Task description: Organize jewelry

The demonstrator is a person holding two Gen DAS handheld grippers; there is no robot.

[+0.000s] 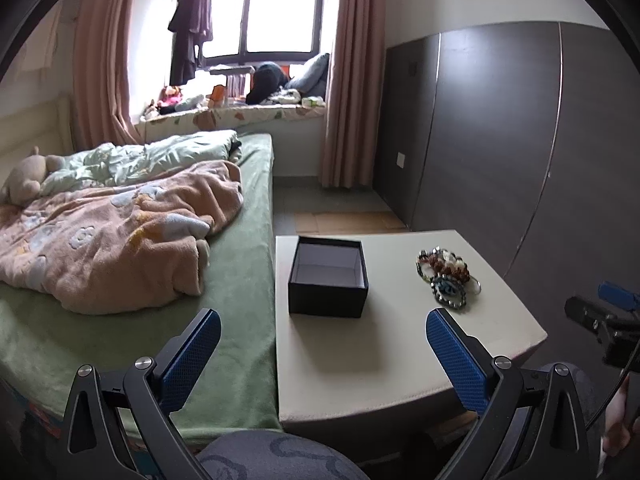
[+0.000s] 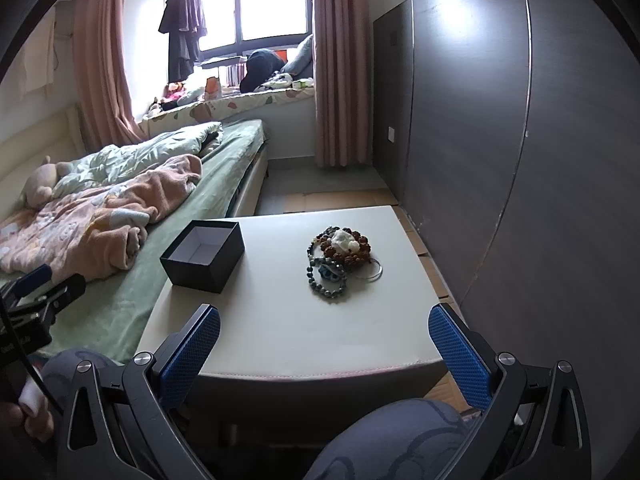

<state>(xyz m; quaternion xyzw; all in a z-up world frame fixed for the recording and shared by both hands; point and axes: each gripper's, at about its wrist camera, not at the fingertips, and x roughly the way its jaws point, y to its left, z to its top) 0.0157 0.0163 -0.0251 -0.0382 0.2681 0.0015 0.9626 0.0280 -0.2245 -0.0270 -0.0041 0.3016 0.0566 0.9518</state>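
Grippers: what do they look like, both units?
Same build: left gripper and right gripper have black angular linkage arms with silver pivot bolts and blue cross-hatched textured pads. A thin black cable runs along the left unit.

box [image 1: 327, 280]: matt black card outside, pale smooth lining inside
table [image 2: 288, 320]: off-white, smooth, leather-like top, stitched front edge
jewelry [image 2: 342, 258]: glossy dark beads, rough brown beads, thin metal ring
left gripper [image 1: 322, 350]: blue textured pads, matt black frame, shiny metal pins
blanket [image 1: 120, 232]: fuzzy pink fleece
wardrobe [image 2: 480, 120]: matt grey woodgrain panels
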